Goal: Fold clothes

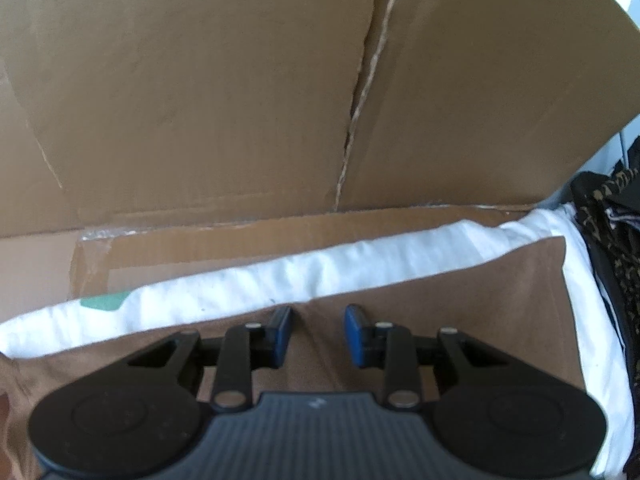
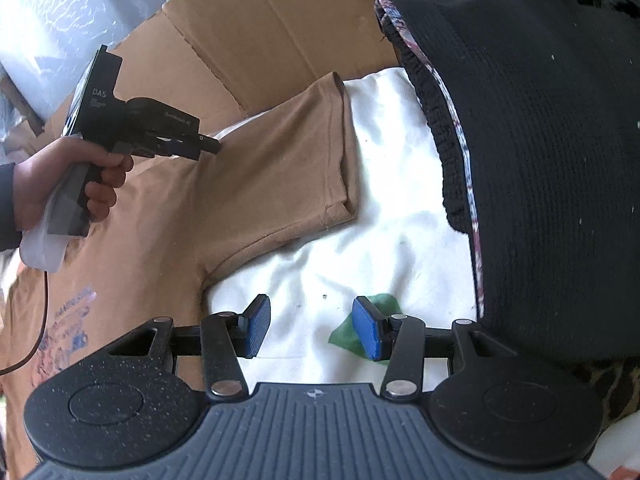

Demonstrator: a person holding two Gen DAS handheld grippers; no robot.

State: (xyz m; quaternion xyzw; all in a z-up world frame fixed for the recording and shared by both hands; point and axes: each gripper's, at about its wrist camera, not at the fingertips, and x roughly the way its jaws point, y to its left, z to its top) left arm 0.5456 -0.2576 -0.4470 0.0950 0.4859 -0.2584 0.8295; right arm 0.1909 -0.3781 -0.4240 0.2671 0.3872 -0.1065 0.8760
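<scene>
A brown T-shirt [image 2: 260,160] lies flat on a white sheet [image 2: 380,220], with one short sleeve [image 2: 316,136] spread toward the cardboard and a faded print [image 2: 64,332] on its front. My right gripper [image 2: 310,312] hovers open over the sheet just beside the shirt's armpit, with nothing between its blue pads. A hand [image 2: 40,184] holds my left gripper [image 2: 214,146] above the shirt near the shoulder. In the left wrist view the left gripper [image 1: 318,316] stands open over the brown T-shirt [image 1: 440,300], close to its straight edge.
Flattened cardboard [image 1: 200,80] rises behind the white sheet [image 1: 360,264]. A black knitted garment [image 2: 540,160] is heaped at the right, next to dark patterned clothes [image 1: 616,240]. A green patch [image 2: 344,338] shows on the sheet. Clear plastic wrap [image 2: 52,12] lies far left.
</scene>
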